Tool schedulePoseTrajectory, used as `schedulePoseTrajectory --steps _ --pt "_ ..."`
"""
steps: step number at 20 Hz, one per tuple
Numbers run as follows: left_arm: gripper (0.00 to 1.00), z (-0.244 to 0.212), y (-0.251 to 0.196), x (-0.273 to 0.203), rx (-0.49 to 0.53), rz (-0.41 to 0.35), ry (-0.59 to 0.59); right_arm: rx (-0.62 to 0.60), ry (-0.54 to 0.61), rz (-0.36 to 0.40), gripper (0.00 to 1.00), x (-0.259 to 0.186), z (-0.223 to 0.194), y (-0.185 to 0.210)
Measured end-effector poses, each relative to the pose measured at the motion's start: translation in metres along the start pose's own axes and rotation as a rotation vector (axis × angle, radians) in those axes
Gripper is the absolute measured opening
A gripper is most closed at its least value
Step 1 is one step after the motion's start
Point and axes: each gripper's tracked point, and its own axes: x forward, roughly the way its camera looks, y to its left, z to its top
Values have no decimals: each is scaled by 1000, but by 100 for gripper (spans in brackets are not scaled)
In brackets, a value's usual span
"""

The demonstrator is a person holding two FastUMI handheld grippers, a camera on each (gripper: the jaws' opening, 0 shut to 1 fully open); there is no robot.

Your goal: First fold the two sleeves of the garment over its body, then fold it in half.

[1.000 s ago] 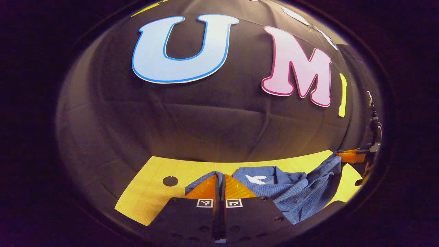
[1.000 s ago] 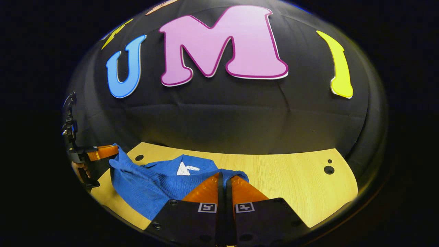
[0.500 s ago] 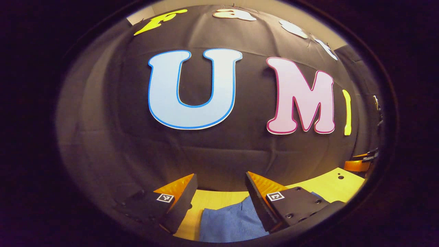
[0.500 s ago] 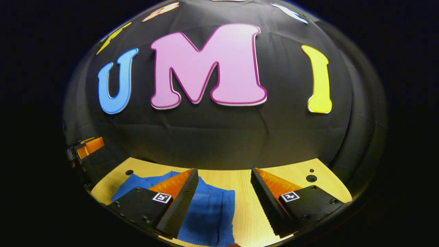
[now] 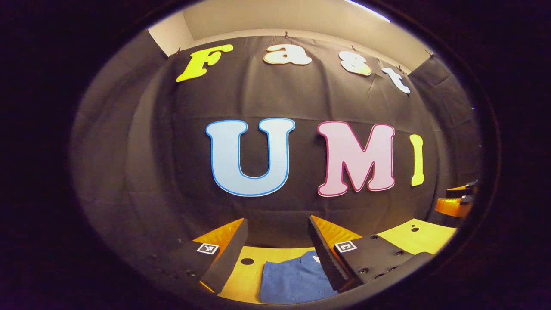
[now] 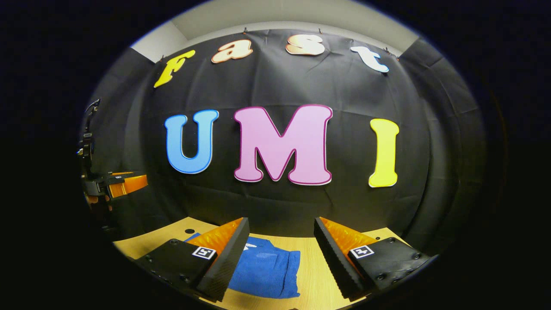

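Note:
The blue knit garment (image 5: 295,280) lies folded flat on the yellow wooden table (image 5: 415,239), low in the left gripper view. It lies as a compact rectangle (image 6: 267,269) in the right gripper view too. My left gripper (image 5: 277,245) is open above it, nothing between its orange fingers. My right gripper (image 6: 282,245) is open as well, raised over the garment's right edge and apart from it. The left gripper (image 6: 122,184) also appears far left in the right gripper view. The right gripper (image 5: 456,202) shows at the far right edge of the left gripper view.
Round holes (image 5: 247,261) mark the tabletop near the garment's far side. The black cloth wall (image 6: 280,206) rises right behind the table. Bare wood (image 6: 316,275) lies to the right of the garment.
Both grippers were shut on the garment a second ago; they let go, opened wide and rose, tilting up toward the wall. The garment now rests folded on the table.

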Motion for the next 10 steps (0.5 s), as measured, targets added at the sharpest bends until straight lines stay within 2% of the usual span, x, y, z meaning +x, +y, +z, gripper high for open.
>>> schedulePoseTrajectory --steps 1,5,8,10 --pt "82 7 -1 -14 -5 4 -11 4 0 -14 96 -12 2 -2" --pt "82 26 -5 -61 -25 16 -65 29 2 5 96 -46 1 11" --pt "82 38 -2 -80 -36 28 -108 -4 8 29 96 -50 2 18" --pt "79 40 -1 -84 -64 27 -109 17 -2 38 96 -48 10 24"
